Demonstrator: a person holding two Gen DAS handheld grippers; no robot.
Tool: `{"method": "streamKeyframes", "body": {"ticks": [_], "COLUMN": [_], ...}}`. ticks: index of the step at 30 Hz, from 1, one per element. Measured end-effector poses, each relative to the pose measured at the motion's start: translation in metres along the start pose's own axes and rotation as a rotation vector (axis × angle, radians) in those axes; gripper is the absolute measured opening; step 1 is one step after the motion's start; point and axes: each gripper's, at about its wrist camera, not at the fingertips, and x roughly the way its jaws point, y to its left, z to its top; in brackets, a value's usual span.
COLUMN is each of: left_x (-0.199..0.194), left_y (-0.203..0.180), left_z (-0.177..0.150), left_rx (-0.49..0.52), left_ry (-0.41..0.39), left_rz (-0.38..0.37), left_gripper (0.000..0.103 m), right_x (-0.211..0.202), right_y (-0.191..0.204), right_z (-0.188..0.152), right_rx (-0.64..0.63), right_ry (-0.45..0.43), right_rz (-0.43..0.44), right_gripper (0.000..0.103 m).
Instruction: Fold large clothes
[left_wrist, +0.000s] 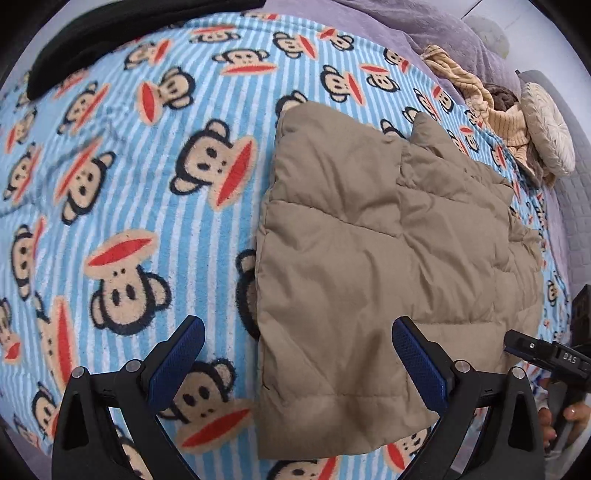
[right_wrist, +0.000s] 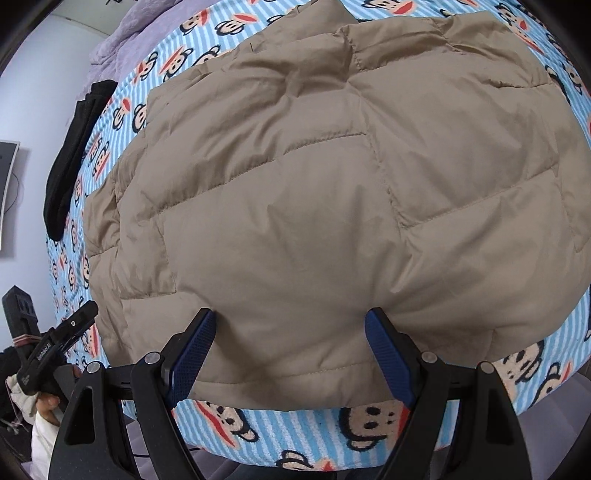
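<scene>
Right wrist view puts the right claw (right_wrist: 290, 354) spread wide and empty over the near hem of the tan padded jacket (right_wrist: 332, 192), which fills the centre of the frame on the striped monkey-print blanket (right_wrist: 535, 369) covering the bed. Left wrist view shows the left claw (left_wrist: 299, 360) equally wide, holding nothing, straddling the jacket's left edge at lower centre. For a clean fold, each claw should probably pinch all the layers at a hem corner (puffy filling slips easily), then lift evenly. A black garment (left_wrist: 110, 40) lies at upper left.
</scene>
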Motion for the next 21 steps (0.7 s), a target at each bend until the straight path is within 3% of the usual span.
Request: {"method": "streamKeyframes", "body": {"ticks": [5,11,14,15,16,18,20,21], "left_x": [0.044,0.073,0.089,0.092,0.093,0.090,0.081,0.076], "left_y": [0.025,0.001,-0.020,-0.027,-0.032,-0.037,-0.038,-0.039], "left_z": [0.006,0.017,0.022,0.023,0.023,0.026,0.027,0.027], "left_rx": [-0.028,0.016,0.050,0.069,0.088,0.096,0.095,0.095], "left_ry": [0.142,0.198,0.229,0.231,0.230,0.236,0.224,0.216], "left_rz": [-0.195,-0.402,-0.405,-0.385,-0.373,-0.410,-0.421,-0.422], "left_gripper": [0.101,0.101,0.101,0.096,0.077,0.050,0.035,0.034], "right_x": [0.004,0.009,0.009,0.008,0.007,0.001,-0.009,-0.015], "right_y": [-0.001,-0.002,-0.002,-0.001,0.000,0.004,0.004,0.004], "right_z": [-0.001,0.003,0.003,0.003,0.004,0.004,0.003,0.004], "right_rx": [0.007,0.008,0.009,0.008,0.006,-0.005,-0.016,-0.023], "right_ry": [0.002,0.003,0.003,0.005,0.008,0.012,-0.007,-0.034], "right_rz": [-0.012,-0.021,-0.033,-0.037,-0.037,-0.021,-0.009,-0.011], "right_gripper": [0.085,0.086,0.086,0.086,0.086,0.086,0.086,0.086]}}
